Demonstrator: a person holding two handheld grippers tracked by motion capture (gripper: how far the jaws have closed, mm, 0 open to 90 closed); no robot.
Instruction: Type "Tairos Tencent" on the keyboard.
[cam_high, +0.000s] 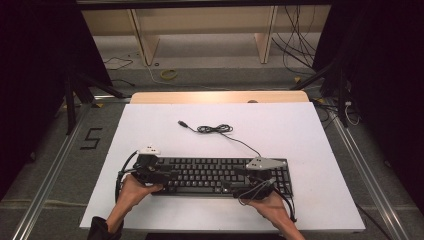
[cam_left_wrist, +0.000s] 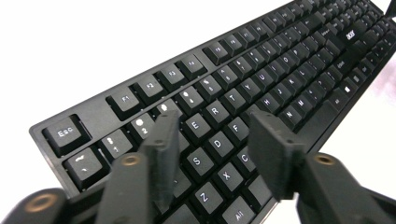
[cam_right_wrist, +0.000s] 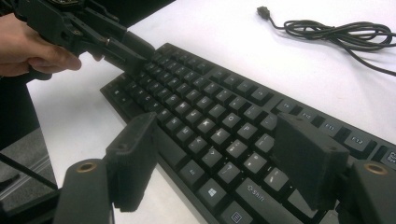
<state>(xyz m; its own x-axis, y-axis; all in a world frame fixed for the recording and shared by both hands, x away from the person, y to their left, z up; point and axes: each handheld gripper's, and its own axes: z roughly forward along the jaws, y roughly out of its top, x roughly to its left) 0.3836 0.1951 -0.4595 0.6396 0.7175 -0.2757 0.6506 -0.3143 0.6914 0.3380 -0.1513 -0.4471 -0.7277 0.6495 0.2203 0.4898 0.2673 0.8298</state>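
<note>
Keyboard (cam_high: 220, 175) lies flat at 6 o'clock on the white table (cam_high: 280, 130); judged rigid, moderately light, keycaps fragile, so grip the end edges. Cable (cam_high: 215, 129) coiled at 12. Left gripper (cam_left_wrist: 212, 140) and right gripper (cam_right_wrist: 219, 158) hover over opposite ends, jaws apart, holding nothing.

keyboard (cam_left_wrist: 224, 121) right end cut off in left gripper view, near keys (cam_left_wrist: 84, 163) blurred
</note>
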